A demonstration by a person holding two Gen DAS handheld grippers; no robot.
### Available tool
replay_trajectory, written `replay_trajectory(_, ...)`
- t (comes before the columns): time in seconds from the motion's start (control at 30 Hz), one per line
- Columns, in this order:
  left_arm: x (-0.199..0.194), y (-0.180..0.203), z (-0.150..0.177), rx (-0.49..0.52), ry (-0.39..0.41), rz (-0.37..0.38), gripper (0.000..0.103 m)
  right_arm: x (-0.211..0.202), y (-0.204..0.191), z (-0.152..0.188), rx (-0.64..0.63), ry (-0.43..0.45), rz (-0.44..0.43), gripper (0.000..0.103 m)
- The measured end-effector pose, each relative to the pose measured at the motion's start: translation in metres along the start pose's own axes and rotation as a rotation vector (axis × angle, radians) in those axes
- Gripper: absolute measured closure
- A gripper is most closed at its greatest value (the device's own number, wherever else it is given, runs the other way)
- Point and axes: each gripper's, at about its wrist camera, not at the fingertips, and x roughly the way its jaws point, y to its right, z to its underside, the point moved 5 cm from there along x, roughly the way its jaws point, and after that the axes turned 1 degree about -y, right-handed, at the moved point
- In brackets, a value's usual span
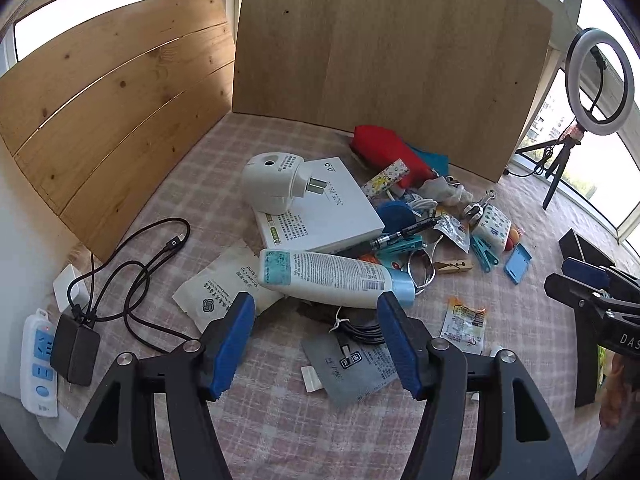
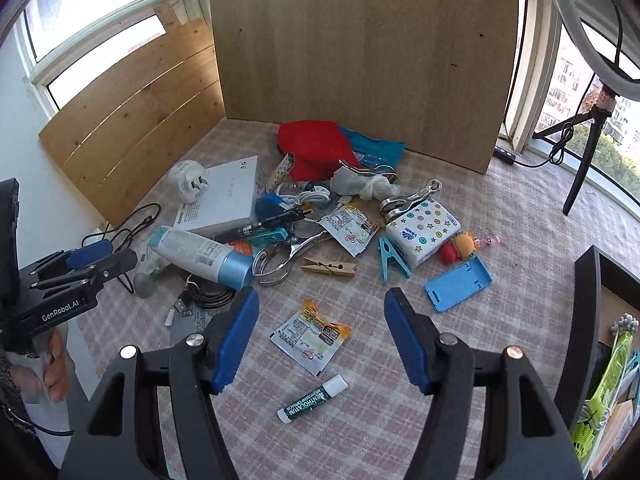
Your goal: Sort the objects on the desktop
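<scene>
**Both grippers hovering over the clutter, nothing picked yet**

Both tongs are spread wide with nothing pinched. The left gripper is held above the grey sachet and the coiled black cable, with the white lotion bottle lying just beyond its blue pads. The right gripper is hung over the small snack packet, and the green lip balm tube is seen a bit nearer the camera.

The rest of the pile is bunched toward the back board: white box with a plug adapter on top, pen, wooden clothespin, tissue pack, blue phone stand. A black bin is seen at the right edge, probably where stuff gets sorted.

What could go sideways, as a guess:
- The flat packet might be slid around or missed, since it lies flush on the checked cloth.
- The bottle could be rolled into the metal clip if it gets nudged.
- The cable could be snagged and dragged along with the sachet.
</scene>
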Motion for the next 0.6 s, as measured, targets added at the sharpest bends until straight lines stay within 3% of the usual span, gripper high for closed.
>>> replay_trajectory(0.27, 0.017, 0.017, 0.012, 0.018, -0.066, -0.019, 0.031, 0.012, 0.019, 0.023, 0.101, -0.017, 0.009, 0.039)
replay_trajectory(0.6, 0.004, 0.048, 0.014, 0.106, -0.039, -0.028, 0.027, -0.010, 0.048, 0.054, 0.157, 0.023, 0.103, 0.039)
